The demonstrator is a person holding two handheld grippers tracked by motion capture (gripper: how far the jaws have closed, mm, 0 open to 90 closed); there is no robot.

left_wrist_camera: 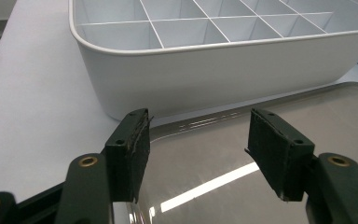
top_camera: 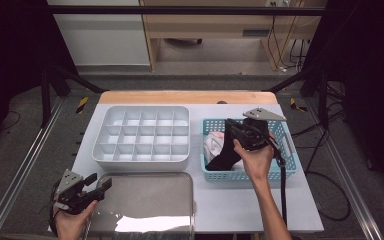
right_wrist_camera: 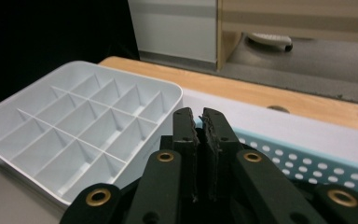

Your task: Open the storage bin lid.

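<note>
Right gripper (top_camera: 228,129) raised over blue basket (top_camera: 285,167) at right of table (top_camera: 300,210), jaws pressed nearly together, a black sock (top_camera: 223,157) hanging below into the basket beside pale cloth (top_camera: 212,142); whether the jaws pinch it, not discernible. Left gripper (top_camera: 100,181) at near left, jaws wide apart and holding nothing, poised over edge of steel tray (left_wrist_camera: 242,158), just before white divided box (top_camera: 140,134).

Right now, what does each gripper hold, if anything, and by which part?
The right gripper has its fingers shut on a black sock, apparently at its upper end; the rest hangs into the blue basket. The left gripper is open, holding nothing.
</note>
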